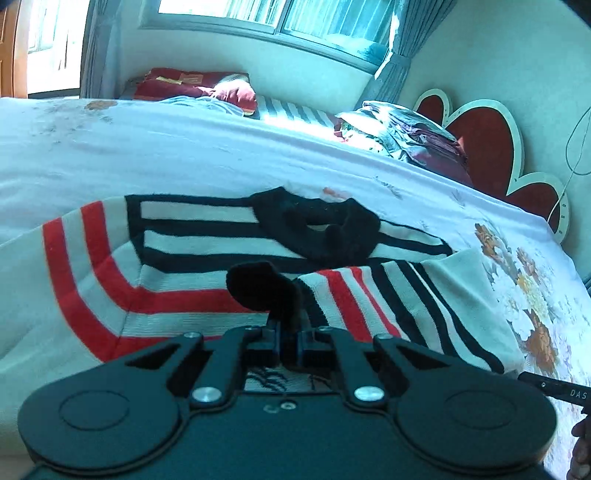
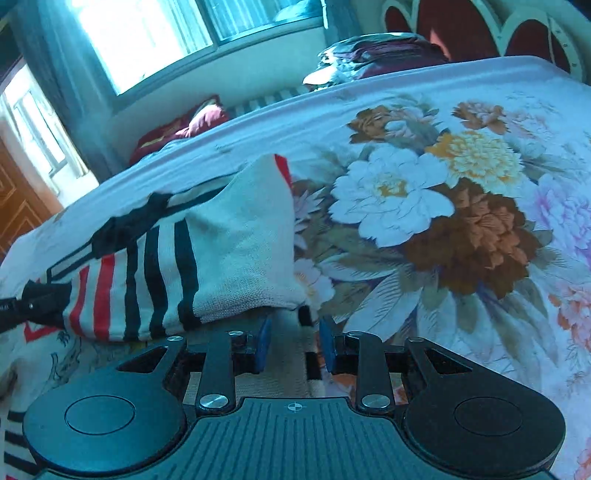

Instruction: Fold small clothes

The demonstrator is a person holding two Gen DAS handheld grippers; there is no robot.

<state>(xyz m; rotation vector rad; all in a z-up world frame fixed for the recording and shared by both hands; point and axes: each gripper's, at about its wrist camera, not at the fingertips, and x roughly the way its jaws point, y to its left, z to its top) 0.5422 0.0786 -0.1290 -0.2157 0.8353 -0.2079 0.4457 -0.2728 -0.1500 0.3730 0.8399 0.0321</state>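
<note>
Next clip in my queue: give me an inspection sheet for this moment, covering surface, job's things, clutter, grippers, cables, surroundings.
Surface: bed with a floral bedsheet.
Job's things: striped sweater, white with red and black stripes and a black collar, lying on the sheet; its sleeve is folded in across the body.
Clutter: pile of folded clothes near the headboard; maroon pillow at the far side.
Grippers: left gripper shut on the black cuff; right gripper open, at the sleeve's edge, holding nothing.
Cables: a thin wire on the wall beside the headboard.
Surroundings: red scalloped headboard, window with curtains, wooden door.
</note>
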